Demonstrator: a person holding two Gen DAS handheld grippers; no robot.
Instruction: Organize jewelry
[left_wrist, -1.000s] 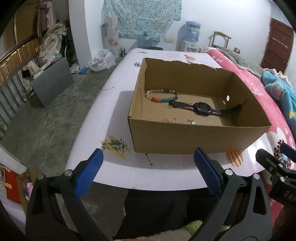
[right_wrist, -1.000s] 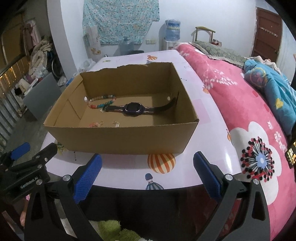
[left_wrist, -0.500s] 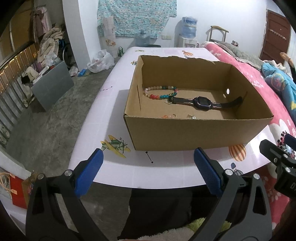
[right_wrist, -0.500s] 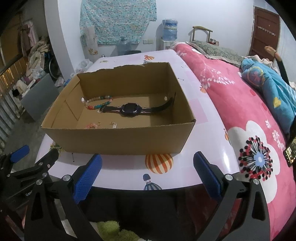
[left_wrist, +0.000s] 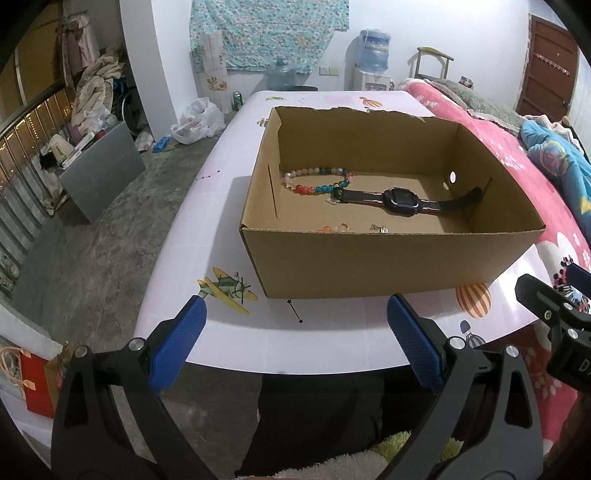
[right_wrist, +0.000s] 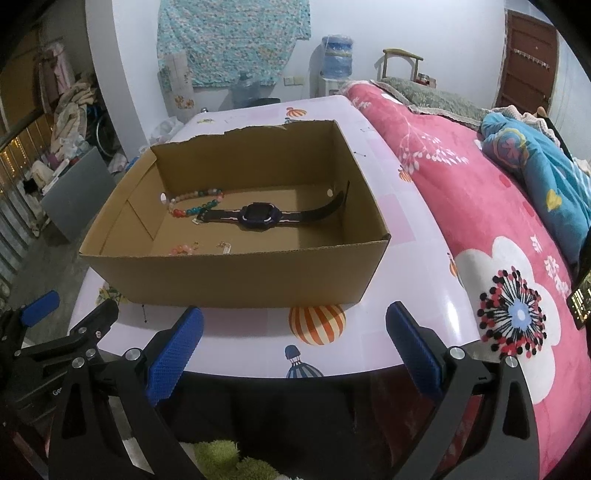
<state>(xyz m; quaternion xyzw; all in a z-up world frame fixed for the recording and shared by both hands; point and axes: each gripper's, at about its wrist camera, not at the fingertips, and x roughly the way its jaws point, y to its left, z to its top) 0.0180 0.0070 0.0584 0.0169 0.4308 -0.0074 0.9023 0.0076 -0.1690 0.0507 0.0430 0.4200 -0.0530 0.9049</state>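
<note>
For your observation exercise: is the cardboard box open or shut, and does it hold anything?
Open, not empty. The cardboard box has no lid; inside lie a bead bracelet, a watch and small pieces by the near wall.

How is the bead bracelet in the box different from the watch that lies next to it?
The bead bracelet is a closed loop of round beads in pink, red and teal; the watch is dark, with a flat strap and a square face. The bracelet lies curled near the left wall of the box; the watch is stretched out straight, and its far strap end rises against the right wall. Both rest on the box floor, and the watch strap end meets the bracelet.
</note>
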